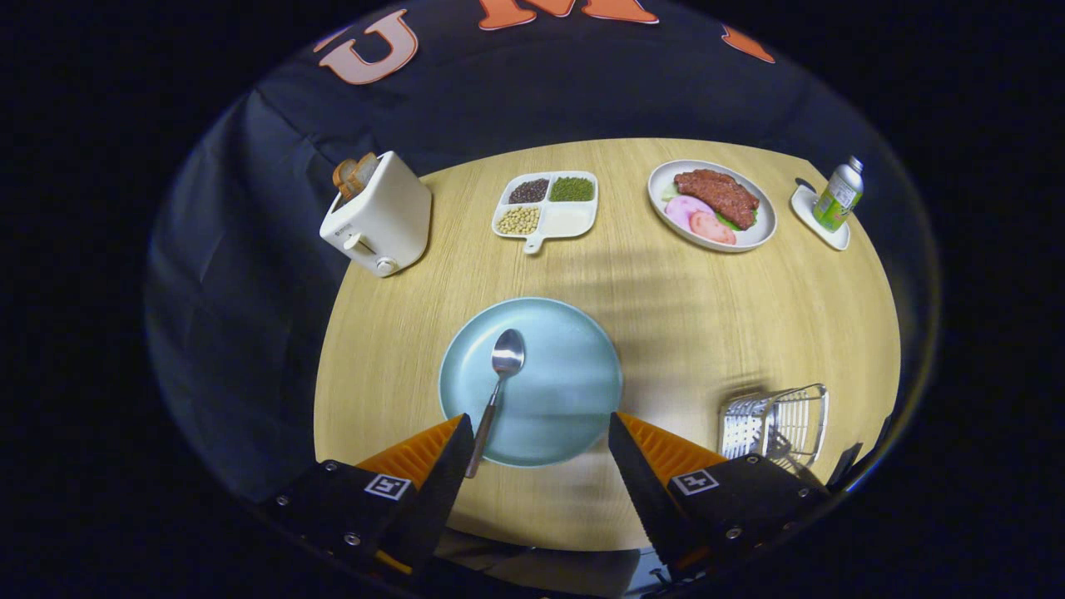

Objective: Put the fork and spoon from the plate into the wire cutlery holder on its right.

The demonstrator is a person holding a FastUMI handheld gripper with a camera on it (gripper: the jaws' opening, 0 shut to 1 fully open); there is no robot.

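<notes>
- One spoon (500,388) lies on the pale blue plate (574,391), bowl pointing away from the tool (541,433) and handle reaching back over the plate's near rim.
- Seen from the camera riding on it, the tool stands wide apart and holds nothing; its two orange-and-black fingers (433,466) hover over the near rim of the plate, one to each side.
- The end of the spoon's handle sits just beside the inner edge of the left finger, so the spoon lies toward the left side of the gap rather than in its middle; whether handle and finger touch cannot be told.
- The wire cutlery holder (775,424) stands on the tabletop (682,333) to the right of the plate, just beyond the right finger, and something metallic shows inside its wires; what it is cannot be made out.
- Between the plate and the holder the wooden tabletop is bare.
- Farther off, well apart from the plate, stand a white toaster (378,218) with bread in its slot, a divided white dish (547,208) with beans and seeds, a white plate of meat and slices (711,205), and a green-labelled bottle (839,196) on a small white tray (819,220).
</notes>
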